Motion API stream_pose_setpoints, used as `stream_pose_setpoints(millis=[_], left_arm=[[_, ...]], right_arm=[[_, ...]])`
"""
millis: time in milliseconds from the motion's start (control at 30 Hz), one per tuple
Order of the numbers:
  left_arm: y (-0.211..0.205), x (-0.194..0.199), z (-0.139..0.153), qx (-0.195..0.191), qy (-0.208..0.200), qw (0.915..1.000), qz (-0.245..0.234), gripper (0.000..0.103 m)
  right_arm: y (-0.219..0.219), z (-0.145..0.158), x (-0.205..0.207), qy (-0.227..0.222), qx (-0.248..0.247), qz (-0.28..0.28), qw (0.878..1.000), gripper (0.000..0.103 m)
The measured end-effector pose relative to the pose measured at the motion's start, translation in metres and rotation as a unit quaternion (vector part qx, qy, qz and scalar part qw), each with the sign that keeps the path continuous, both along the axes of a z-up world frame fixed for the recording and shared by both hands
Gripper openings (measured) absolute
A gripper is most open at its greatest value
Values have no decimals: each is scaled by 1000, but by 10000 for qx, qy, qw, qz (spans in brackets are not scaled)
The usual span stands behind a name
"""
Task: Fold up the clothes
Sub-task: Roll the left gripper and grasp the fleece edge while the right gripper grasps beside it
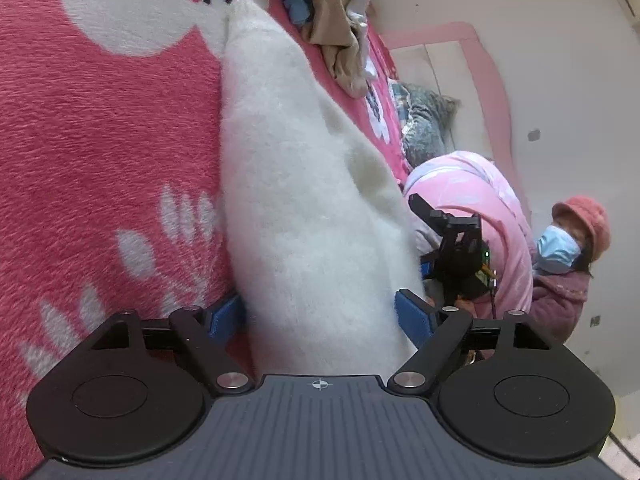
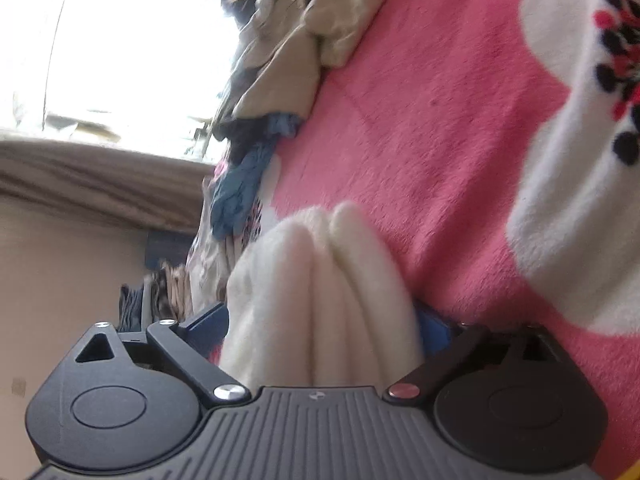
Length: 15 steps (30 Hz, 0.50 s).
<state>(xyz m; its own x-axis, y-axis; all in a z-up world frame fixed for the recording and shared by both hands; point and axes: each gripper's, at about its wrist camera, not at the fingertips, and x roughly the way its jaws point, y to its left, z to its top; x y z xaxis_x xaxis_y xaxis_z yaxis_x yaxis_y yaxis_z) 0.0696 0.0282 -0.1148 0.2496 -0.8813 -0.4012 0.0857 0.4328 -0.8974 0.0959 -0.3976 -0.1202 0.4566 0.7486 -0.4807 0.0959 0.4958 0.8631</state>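
Observation:
A white fluffy garment (image 1: 296, 184) lies in a long folded strip on a pink floral blanket (image 1: 100, 140). My left gripper (image 1: 320, 320) has its blue pads on either side of the garment's near end and is shut on it. My right gripper (image 2: 324, 328) is shut on the bunched folds of the same white garment (image 2: 320, 280), with the pink blanket (image 2: 440, 120) beyond. The right gripper also shows in the left wrist view (image 1: 460, 248) as a black device at the garment's right edge.
A pile of beige, grey and blue clothes (image 1: 336, 20) lies at the blanket's far edge, and it also shows in the right wrist view (image 2: 280, 52). A person in pink with a hat and face mask (image 1: 568, 248) stands right. A pillow (image 1: 428, 124) lies by a pink headboard (image 1: 480, 64).

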Motion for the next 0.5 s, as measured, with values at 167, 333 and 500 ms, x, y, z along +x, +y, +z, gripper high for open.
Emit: stream_pose_setpoints(millis=[167,333,500], left_arm=[[-8,-12,8,191,-291,9991,-259,89],[2,-21,6,13,-199,9991,-372,86],[-7,-13,5,105,-195,9989,-405,86]], right_arm=[[11,3,-18,45,7,705,9975,98],[20,3,-47,197,316,1314,9906,98],[29,-1,-38,104,426,1273,9909,98]])
